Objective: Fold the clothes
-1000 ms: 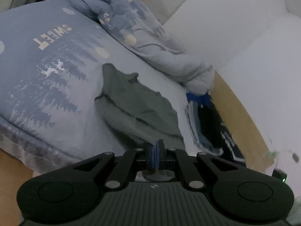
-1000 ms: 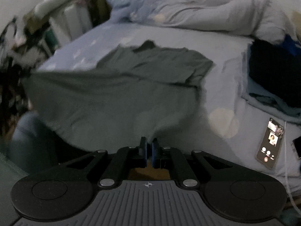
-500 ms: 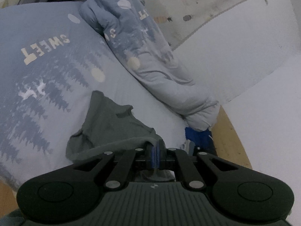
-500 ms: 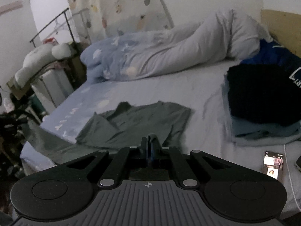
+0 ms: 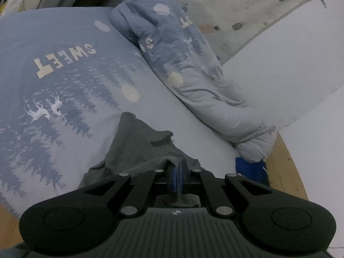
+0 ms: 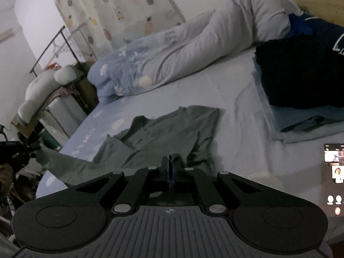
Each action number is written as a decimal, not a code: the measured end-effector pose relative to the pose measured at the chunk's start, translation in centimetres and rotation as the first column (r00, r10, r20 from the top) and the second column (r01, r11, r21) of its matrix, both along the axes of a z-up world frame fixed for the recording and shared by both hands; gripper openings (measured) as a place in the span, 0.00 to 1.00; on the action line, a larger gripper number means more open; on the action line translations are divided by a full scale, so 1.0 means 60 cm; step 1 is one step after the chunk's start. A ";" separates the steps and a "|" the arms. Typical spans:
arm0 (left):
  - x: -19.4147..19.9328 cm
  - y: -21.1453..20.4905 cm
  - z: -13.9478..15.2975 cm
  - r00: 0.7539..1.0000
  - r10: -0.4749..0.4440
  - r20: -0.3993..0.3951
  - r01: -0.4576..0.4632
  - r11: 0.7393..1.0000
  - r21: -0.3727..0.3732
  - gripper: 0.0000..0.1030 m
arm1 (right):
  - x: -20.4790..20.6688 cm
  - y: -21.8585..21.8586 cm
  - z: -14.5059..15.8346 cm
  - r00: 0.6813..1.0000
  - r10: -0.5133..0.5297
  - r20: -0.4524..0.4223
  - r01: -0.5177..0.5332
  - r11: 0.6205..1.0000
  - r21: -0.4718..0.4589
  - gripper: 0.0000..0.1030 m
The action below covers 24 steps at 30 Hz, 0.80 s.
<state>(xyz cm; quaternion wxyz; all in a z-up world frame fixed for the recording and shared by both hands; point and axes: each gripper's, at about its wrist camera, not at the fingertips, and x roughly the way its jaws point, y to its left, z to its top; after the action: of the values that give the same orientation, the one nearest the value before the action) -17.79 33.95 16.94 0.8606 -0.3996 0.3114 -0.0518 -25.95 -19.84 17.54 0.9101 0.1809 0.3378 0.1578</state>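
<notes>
1. At the bottom centre of the left wrist view, the left gripper (image 5: 178, 165) is seen clamped together on a fold of the grey shirt (image 5: 137, 144), which is pinched between its blue pads.
2. At the bottom centre of the right wrist view, the right gripper (image 6: 171, 161) is likewise seen clamped on a bunched edge of the same grey shirt (image 6: 163, 133).
3. Just beyond the grippers, the shirt is spread on the bed sheet (image 6: 234, 111), with one part draped over the bed's edge at the lower left of the right wrist view.
4. At the right edge of that view, a lit phone (image 6: 334, 176) is seen lying on the sheet.
5. Further up on the right, a stack of folded dark clothes (image 6: 301, 81) is seen resting on the bed.
6. Across the upper middle, a rolled blue duvet (image 6: 172, 58) is laid along the far side of the bed.
7. Behind it, a fruit-patterned curtain (image 6: 111, 10) is seen in the upper left.
</notes>
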 end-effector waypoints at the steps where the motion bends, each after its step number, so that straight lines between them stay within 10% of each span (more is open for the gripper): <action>1: 0.009 -0.003 -0.001 1.000 0.001 -0.001 -0.001 1.000 0.002 0.05 | 0.007 -0.002 -0.003 1.000 0.001 -0.002 -0.001 1.000 0.001 0.03; 24: 0.206 -0.028 -0.024 0.994 -0.057 0.090 0.055 0.998 0.019 0.05 | 0.175 0.009 0.009 0.995 0.014 0.103 -0.002 0.993 -0.114 0.03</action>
<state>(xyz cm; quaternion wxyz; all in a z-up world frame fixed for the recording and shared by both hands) -5.46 32.24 15.50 0.8753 -0.3808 0.2836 -0.0915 -15.46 -19.31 18.10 0.9345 0.1190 0.2995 0.1510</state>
